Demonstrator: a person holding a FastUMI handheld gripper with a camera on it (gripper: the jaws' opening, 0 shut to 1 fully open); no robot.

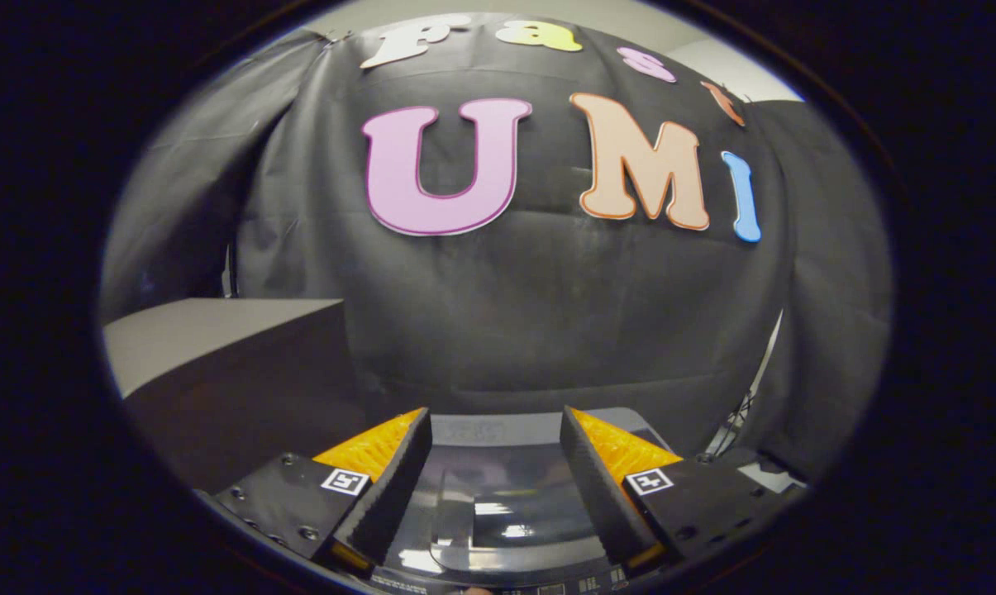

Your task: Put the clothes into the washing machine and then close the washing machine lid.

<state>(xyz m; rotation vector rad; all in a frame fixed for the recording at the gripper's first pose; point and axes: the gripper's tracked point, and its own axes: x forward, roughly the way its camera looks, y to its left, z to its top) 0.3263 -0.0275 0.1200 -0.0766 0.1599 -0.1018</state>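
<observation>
The gripper (495,413) is held with its fingers spread wide apart, nothing grasped between them. Directly below and between the fingers, the washing machine (498,496) is seen, its glossy dark lid (506,516) lying shut and catching reflections. A grey-topped table (216,339) stands beside the washing machine. A black cloth wall (547,314) hangs behind the washing machine.
</observation>
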